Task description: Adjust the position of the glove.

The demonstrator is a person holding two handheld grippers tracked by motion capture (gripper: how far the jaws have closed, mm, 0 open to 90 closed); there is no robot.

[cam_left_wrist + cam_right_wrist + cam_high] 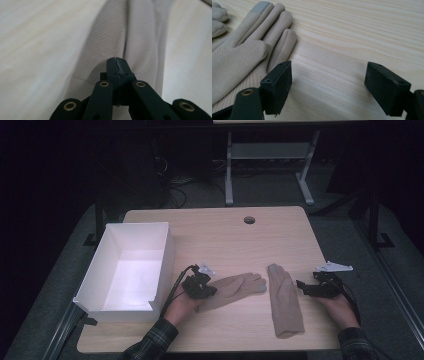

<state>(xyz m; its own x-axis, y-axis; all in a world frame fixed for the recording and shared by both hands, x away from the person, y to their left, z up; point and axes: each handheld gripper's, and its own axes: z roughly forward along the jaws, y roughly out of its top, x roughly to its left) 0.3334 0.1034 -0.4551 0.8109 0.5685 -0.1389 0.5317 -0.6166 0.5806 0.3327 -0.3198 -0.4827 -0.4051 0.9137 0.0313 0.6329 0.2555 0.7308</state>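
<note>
We see the left gripper [117, 62] with its jaws pressed together over the cuff end of the left glove [235, 289], though we cannot tell whether any fabric is pinched between them. The right gripper [328, 87] rests with jaws wide apart on bare wood, just beside the right glove [284, 302]. Both beige gloves lie flat on the table [220, 237], and a white box [131, 270] stands at its left edge.

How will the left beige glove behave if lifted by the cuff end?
Probably floppy: the left glove lies flat and creased on the table, so its fingers should droop. Likely light; thin knit fabric. The left gripper, shut on it, should hold; ribbed cloth looks grippy.
</note>
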